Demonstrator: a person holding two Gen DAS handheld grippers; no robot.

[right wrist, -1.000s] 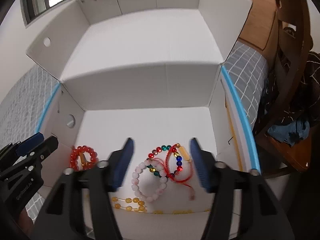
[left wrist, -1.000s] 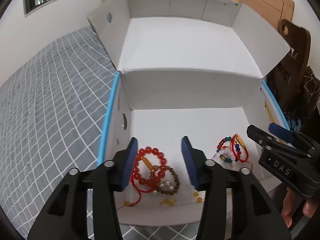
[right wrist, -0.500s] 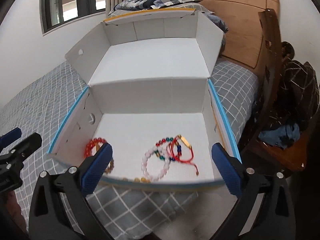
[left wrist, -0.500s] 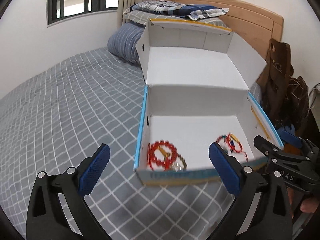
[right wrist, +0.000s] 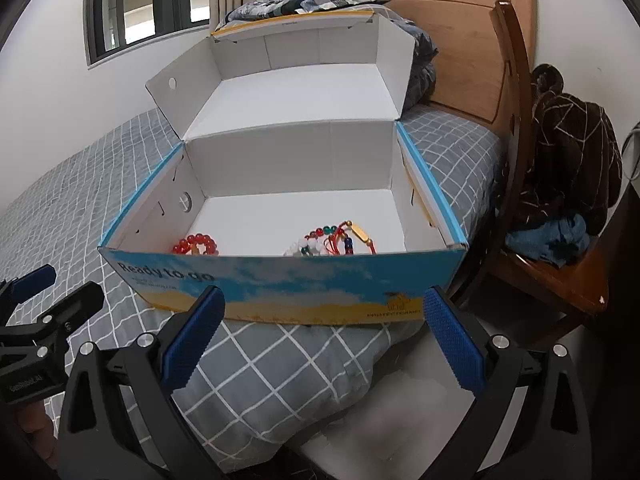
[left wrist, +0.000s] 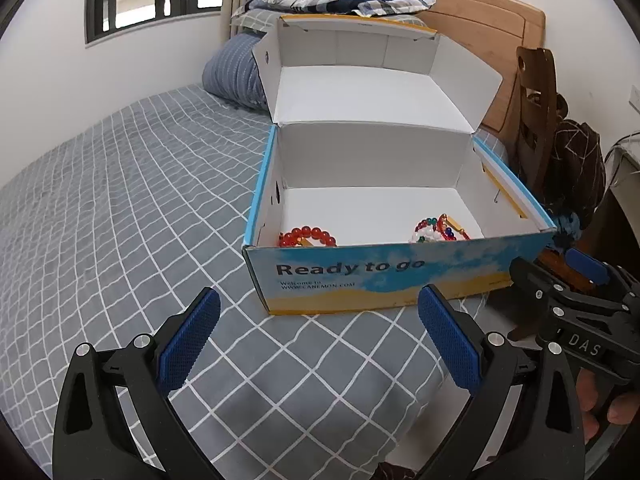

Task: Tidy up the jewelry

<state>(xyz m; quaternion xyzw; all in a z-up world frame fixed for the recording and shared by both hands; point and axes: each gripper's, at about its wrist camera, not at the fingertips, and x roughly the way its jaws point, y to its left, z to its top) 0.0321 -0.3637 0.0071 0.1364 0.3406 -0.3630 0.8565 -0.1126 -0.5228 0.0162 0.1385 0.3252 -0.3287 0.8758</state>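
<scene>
An open cardboard box (left wrist: 384,280) (right wrist: 280,284) with a blue and yellow printed front stands on the bed, lid tipped back. Inside, a red bead bracelet (left wrist: 308,236) (right wrist: 196,244) lies at the left and a tangle of white, red and multicoloured bracelets (left wrist: 436,232) (right wrist: 332,240) at the right. My left gripper (left wrist: 318,340) is open and empty, in front of the box over the bedspread. My right gripper (right wrist: 324,340) is open and empty, in front of the box near the bed's edge. Each gripper shows in the other's view.
The grey checked bedspread (left wrist: 100,220) stretches left of the box. Pillows (left wrist: 240,68) and a wooden headboard (left wrist: 480,32) lie behind. A wooden chair (right wrist: 552,272) with dark clothes stands right of the bed.
Both grippers have pulled back out of the box towards me and opened wide. The bracelets stay in the box.
</scene>
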